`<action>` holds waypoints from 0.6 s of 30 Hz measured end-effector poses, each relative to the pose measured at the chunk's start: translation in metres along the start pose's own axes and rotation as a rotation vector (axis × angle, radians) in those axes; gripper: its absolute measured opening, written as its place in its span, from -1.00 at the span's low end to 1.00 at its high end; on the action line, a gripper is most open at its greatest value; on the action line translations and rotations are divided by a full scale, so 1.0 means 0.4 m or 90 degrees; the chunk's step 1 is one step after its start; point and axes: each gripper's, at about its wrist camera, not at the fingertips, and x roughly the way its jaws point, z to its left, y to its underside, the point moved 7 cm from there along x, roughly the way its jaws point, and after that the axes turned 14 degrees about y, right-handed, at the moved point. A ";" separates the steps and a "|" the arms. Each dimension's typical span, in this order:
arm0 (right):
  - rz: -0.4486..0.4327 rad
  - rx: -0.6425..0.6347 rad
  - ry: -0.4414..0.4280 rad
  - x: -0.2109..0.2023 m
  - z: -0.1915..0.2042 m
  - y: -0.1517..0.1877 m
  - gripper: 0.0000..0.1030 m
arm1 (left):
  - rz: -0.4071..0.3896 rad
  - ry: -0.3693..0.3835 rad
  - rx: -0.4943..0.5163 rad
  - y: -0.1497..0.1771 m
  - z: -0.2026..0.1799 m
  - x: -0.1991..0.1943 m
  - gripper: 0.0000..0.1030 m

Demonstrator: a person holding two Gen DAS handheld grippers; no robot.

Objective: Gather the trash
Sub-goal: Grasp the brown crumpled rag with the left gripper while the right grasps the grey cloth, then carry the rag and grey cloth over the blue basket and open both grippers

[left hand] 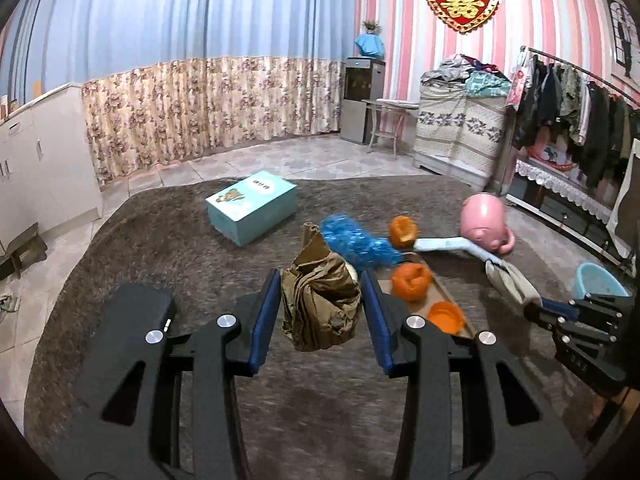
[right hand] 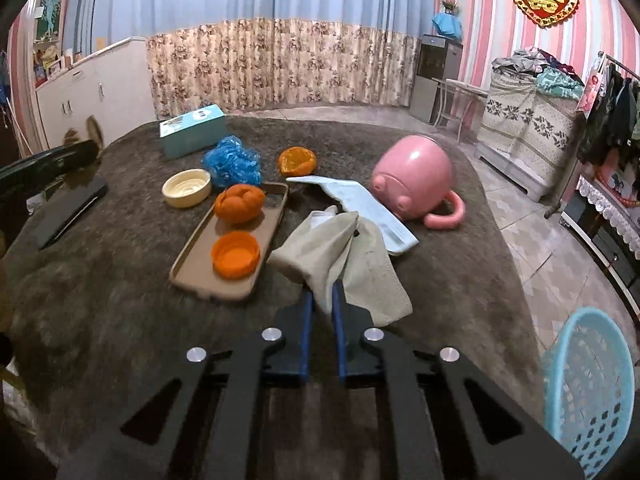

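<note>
My left gripper (left hand: pixel 322 292) is shut on a crumpled brown paper bag (left hand: pixel 320 304), held above the brown furry table cover (left hand: pixel 160 240). My right gripper (right hand: pixel 322 300) is shut on a beige cloth (right hand: pixel 352 264), lifted a little off the table; it also shows in the left wrist view (left hand: pixel 512 280). On the table lie a blue crumpled plastic bag (right hand: pixel 232 162), orange peel halves (right hand: pixel 297 161) (right hand: pixel 239 202), an orange cap (right hand: pixel 235 254) on a tan tray (right hand: pixel 200 264), a white-blue paper (right hand: pixel 360 204) and a cream lid (right hand: pixel 187 187).
A tipped pink pig mug (right hand: pixel 416 180) lies at the right. A teal box (right hand: pixel 192 126) stands at the far side. A black flat device (right hand: pixel 68 210) lies at the left. A light blue basket (right hand: pixel 592 392) stands on the floor at the right of the table.
</note>
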 end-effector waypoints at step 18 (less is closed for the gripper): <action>-0.016 0.146 0.068 -0.135 -0.305 0.140 -0.81 | -0.009 0.067 0.064 -0.005 -0.242 0.013 -0.22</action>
